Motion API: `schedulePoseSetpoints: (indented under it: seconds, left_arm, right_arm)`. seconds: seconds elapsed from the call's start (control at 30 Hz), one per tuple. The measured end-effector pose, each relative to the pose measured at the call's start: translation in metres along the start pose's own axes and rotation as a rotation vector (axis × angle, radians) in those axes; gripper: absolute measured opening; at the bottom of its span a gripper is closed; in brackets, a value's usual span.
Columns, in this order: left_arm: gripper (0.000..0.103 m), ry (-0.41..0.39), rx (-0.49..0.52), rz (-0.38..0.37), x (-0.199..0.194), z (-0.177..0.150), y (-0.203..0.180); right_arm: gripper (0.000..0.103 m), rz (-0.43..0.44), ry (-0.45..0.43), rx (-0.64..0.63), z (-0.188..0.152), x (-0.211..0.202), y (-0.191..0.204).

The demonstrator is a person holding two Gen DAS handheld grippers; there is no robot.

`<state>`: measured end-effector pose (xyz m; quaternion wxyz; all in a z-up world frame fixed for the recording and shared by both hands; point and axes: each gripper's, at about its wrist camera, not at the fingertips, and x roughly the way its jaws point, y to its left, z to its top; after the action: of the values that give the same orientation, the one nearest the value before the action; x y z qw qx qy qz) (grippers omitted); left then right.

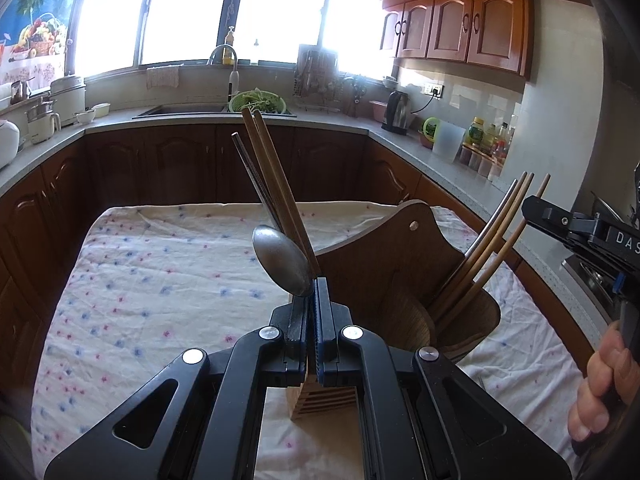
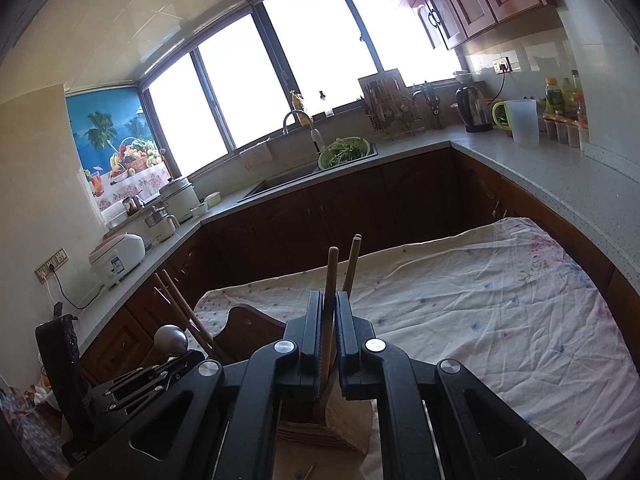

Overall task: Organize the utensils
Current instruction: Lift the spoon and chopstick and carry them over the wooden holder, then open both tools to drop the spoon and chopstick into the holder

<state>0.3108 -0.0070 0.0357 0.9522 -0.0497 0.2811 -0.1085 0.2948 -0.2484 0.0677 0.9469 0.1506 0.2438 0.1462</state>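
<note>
Metal and wood are clamped together in the left gripper (image 1: 310,300): its jaws are closed on a steel spoon (image 1: 282,260), bowl up, and what appear to be several chopsticks (image 1: 266,168) fanning upward from the same pinch. The right gripper (image 2: 330,312) is closed on a single wooden chopstick (image 2: 331,280) that stands nearly upright between the pads; a second stick rises just behind it, and whether it is also gripped cannot be told.

Directly below both grippers stands the wooden utensil holder (image 1: 384,256), resting on the floral tablecloth (image 1: 152,264). More chopsticks (image 1: 492,240) already lean in its right-hand compartment.

Handling notes:
- All items are light and rigid.
- The polished spoon is likely slippery and could pivot in a bundle; grip it low on the handle.
- Chopsticks are thin and tend to roll or scissor; hold near mid-length, aligned parallel.

Beyond the table lie the counter, sink (image 1: 188,110) and windows.
</note>
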Motion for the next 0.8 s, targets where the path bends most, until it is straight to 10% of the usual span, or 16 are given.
schedulePoseSetpoints:
  seconds: [0.8]
  left_arm:
    - [0.006,0.014,-0.019,-0.019,-0.0038,-0.0002,0.0024]
  right_arm:
    - [0.014,0.005,0.02,0.029,-0.0026,0.0017,-0.0054]
